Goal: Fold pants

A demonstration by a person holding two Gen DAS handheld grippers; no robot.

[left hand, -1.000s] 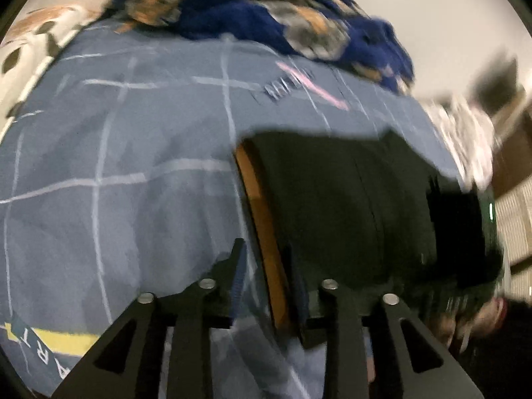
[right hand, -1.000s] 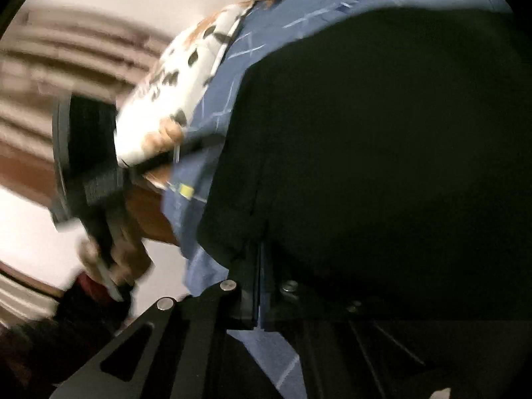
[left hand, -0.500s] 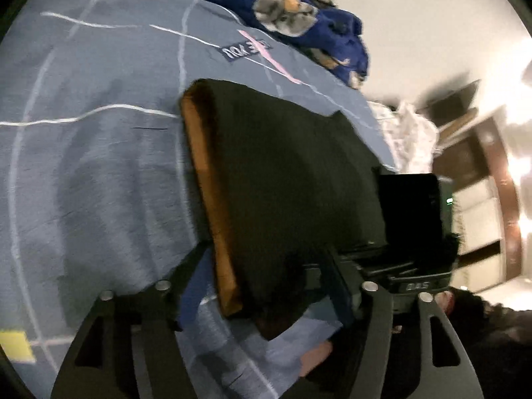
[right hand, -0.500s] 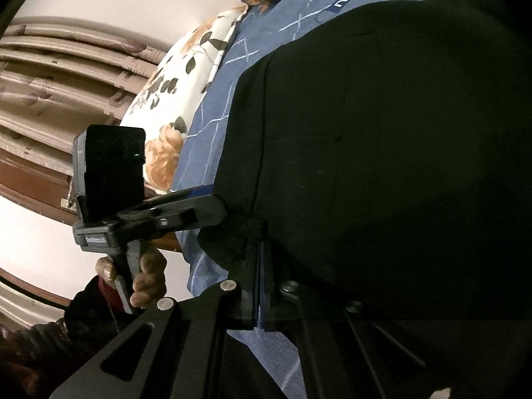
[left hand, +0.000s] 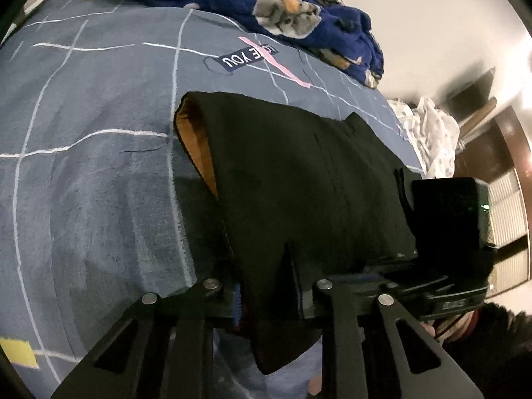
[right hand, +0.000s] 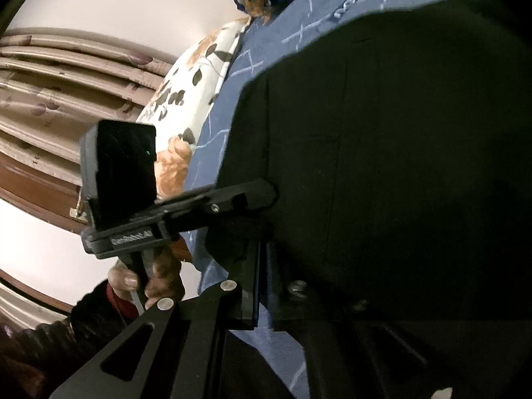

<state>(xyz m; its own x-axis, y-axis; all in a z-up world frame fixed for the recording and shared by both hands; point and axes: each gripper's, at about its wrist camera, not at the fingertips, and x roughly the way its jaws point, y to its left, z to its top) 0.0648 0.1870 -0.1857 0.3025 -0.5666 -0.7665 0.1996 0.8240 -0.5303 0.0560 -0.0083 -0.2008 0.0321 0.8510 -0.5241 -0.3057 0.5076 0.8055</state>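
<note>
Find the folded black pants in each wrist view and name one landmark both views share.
Left wrist view: the black pants fill the centre, orange lining at their left edge.
Right wrist view: the black pants cover the right half.
Shared landmark: the "YOU" label on the blue bedspread.

Black pants [right hand: 382, 166] lie on blue bedspread [right hand: 292, 16]. Right gripper [right hand: 266, 279] jaws opening at pants' near edge; left gripper [right hand: 269, 196] touches the pants' left edge, hand [right hand: 146, 279] on its handle.

Black pants [left hand: 299, 173] with orange lining, folded flat on the blue bedspread [left hand: 83, 173].
</note>
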